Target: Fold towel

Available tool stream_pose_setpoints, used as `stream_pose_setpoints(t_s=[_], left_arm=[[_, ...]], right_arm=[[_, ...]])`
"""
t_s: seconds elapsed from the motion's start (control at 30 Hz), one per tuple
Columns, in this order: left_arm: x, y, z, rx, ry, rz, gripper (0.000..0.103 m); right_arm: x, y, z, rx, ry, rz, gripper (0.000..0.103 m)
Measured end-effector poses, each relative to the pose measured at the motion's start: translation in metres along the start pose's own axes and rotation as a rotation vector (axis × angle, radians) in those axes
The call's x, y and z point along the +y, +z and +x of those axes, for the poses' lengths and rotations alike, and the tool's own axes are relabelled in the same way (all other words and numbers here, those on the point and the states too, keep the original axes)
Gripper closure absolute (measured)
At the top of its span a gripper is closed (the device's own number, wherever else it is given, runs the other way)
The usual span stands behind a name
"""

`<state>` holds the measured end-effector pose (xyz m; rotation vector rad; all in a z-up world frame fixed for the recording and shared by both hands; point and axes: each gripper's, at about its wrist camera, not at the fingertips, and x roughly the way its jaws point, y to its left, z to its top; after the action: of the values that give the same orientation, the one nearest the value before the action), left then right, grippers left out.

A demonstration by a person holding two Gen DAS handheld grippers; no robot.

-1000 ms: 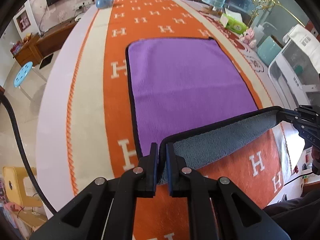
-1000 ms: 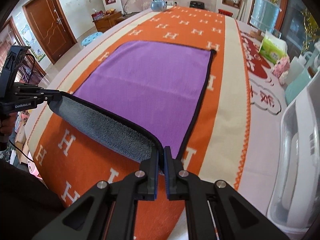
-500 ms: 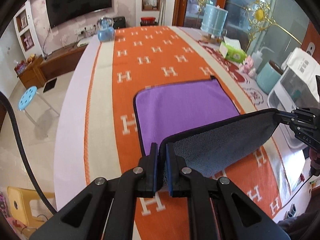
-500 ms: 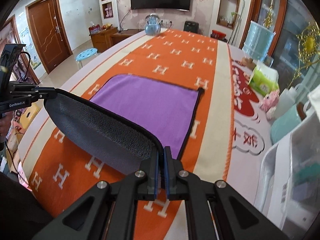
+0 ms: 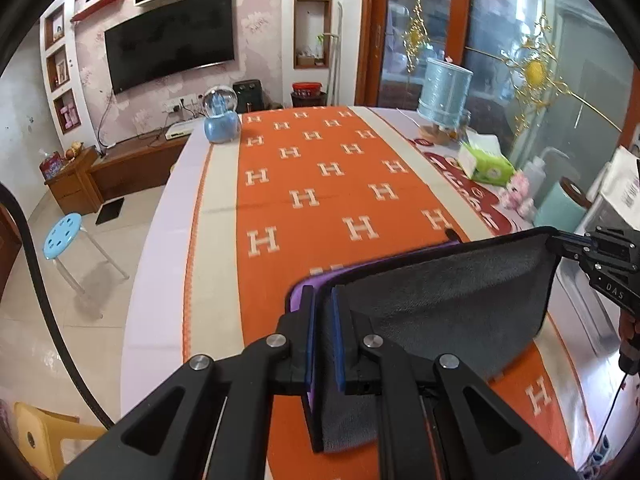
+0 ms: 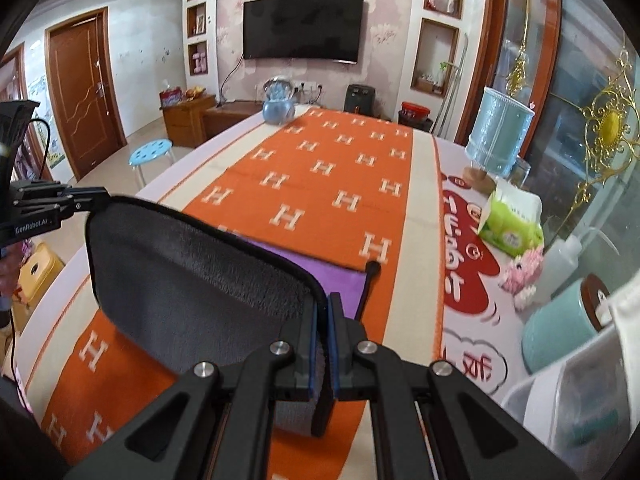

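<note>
- Left wrist view: the left gripper is clamping one corner of the purple towel with grey fleece underside and black edging, its jaws closed on the cloth. The towel's raised edge is stretching to the right, above the orange H-patterned table runner, and ending at the right gripper, which is holding the other corner.
- Right wrist view: the right gripper is pinching its towel corner, jaws closed on the fabric. The grey side is facing the camera and sagging between both claws; a purple strip is lying on the runner just ahead. The left gripper is gripping the far corner at left.
</note>
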<state>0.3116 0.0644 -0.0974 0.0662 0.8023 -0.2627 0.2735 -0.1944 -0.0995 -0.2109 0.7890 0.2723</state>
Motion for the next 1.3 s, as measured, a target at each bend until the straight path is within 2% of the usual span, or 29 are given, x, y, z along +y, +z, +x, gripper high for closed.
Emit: stream_pose_setpoints(t_s=[0.13, 0.33, 0.6, 0.7, 0.77, 0.83, 1.1, 1.23, 1.3], left_arm=[[0.004, 0.009, 0.02, -0.01, 0.011, -0.019, 0.097], [0.009, 0.008, 0.051, 0.029, 0.016, -0.072, 0.097], [0.007, 0.006, 0.075, 0.088, 0.008, -0.086, 0.097], [0.005, 0.006, 0.078, 0.096, 0.006, -0.092, 0.097], [0.003, 0.006, 0.079, 0.099, 0.006, -0.092, 0.097], [0.002, 0.006, 0.079, 0.1, 0.006, -0.092, 0.097], [-0.008, 0.005, 0.061, 0.081, 0.025, -0.094, 0.093], [-0.012, 0.002, 0.039, 0.065, 0.036, -0.089, 0.09], [-0.013, -0.002, 0.025, 0.049, 0.046, -0.088, 0.087]], right_arm=[[-0.001, 0.012, 0.019, -0.018, -0.001, -0.005, 0.098], [-0.002, 0.022, 0.052, -0.026, -0.019, -0.041, 0.098], [-0.015, 0.025, 0.085, 0.028, -0.058, -0.016, 0.097], [-0.022, 0.021, 0.092, 0.056, -0.06, 0.012, 0.088], [-0.028, 0.019, 0.092, 0.058, -0.059, 0.036, 0.07], [-0.031, 0.018, 0.089, 0.049, -0.059, 0.049, 0.063], [-0.037, 0.018, 0.068, 0.021, -0.066, 0.086, 0.056], [-0.035, 0.016, 0.052, 0.008, -0.071, 0.101, 0.047], [-0.03, 0.012, 0.041, -0.003, -0.074, 0.109, 0.046]])
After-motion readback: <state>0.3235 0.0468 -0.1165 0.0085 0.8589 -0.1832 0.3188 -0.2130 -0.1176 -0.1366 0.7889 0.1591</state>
